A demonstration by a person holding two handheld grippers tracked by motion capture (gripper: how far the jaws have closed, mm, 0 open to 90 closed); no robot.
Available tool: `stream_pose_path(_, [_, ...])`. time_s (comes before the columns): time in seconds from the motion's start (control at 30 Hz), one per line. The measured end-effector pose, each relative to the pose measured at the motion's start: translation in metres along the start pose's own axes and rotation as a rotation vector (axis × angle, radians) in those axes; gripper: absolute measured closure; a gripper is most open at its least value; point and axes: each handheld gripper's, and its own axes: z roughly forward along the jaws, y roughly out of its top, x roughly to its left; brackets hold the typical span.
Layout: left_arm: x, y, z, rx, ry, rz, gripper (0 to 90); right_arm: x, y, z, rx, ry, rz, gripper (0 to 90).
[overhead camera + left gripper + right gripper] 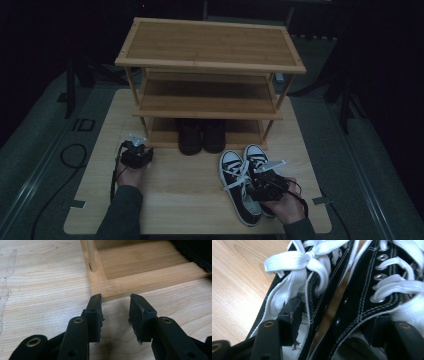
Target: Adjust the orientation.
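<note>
Under the right gripper, at the near right part of the table, lies a pair of black sneakers with white toe caps and white laces. Their long axes run from the person toward the wooden shoe rack, toes pointing at it, and they lie side by side, inner walls almost touching. The right gripper view shows one jaw dipped inside each shoe's opening, so the two adjoining inner walls sit between the jaws. The jaws stand wide and the pads do not visibly press, so I judge the grip released, not yet clamped on the pair. The coming move turns on this: closing would pinch both inner walls together, and the rack lies straight ahead along the shoes' own axis.

The left gripper is well apart from the sneakers, resting near the rack's front left corner with its jaws half parted around nothing. The right hand is clearly the nearer one.

Counted: two sneakers, two dark boots on the rack's bottom shelf, one rack with three shelves, two grippers
</note>
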Motion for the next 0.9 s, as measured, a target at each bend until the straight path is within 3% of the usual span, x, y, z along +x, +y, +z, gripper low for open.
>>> stream_pose_path(0.5, [0.0003, -0.0002, 0.0, -0.001, -0.003, -0.001, 62.5, -0.0064, -0.0027, 0.0019, 0.004, -0.037, 0.054, 70.5])
stream_pose_path(0.9, [-0.0001, -0.0004, 0.0, -0.004, 0.0, 0.001, 62.6, -0.0072, -0.0028, 0.0005, 0.013, -0.045, 0.042, 75.3])
